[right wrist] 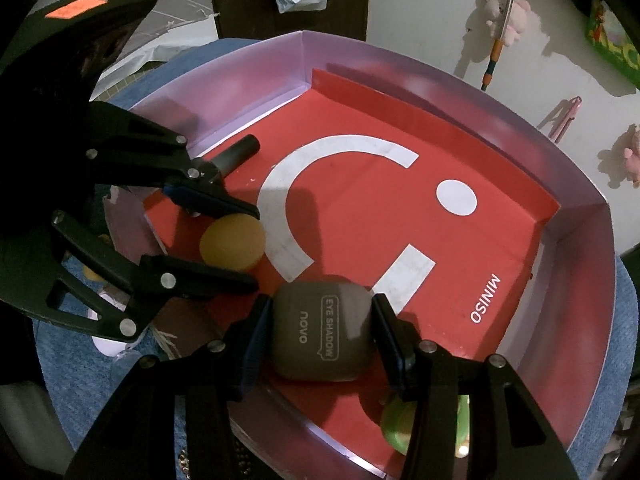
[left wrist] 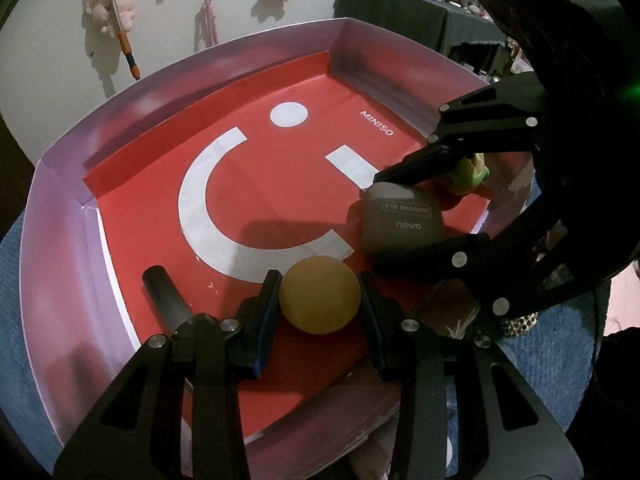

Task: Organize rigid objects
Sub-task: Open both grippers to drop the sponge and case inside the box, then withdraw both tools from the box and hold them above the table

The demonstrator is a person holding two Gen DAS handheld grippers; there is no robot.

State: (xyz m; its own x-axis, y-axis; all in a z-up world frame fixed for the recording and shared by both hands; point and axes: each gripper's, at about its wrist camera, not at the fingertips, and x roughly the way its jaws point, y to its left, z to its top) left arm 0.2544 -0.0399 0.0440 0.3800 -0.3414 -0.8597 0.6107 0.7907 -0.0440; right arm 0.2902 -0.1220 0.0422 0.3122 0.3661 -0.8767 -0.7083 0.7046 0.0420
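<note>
A shallow box [left wrist: 64, 216] with pale purple walls and a red MINISO floor holds the objects; it also shows in the right wrist view [right wrist: 576, 264]. My left gripper [left wrist: 320, 300] is shut on a tan ball [left wrist: 319, 296], low over the box floor; the ball shows in the right wrist view [right wrist: 232, 242] between that gripper's fingers. My right gripper [right wrist: 320, 336] is shut on a grey eye-shadow case [right wrist: 324, 332], also seen in the left wrist view [left wrist: 402, 226]. A black cylinder [left wrist: 166, 294] lies in the box beside the left gripper.
A green object [right wrist: 400, 424] lies in the box under the right gripper. The box sits on a blue cloth [right wrist: 100, 368]. A brown item [left wrist: 452, 312] and a pale purple item [right wrist: 108, 342] lie outside the box wall. Plush toys hang on the wall behind.
</note>
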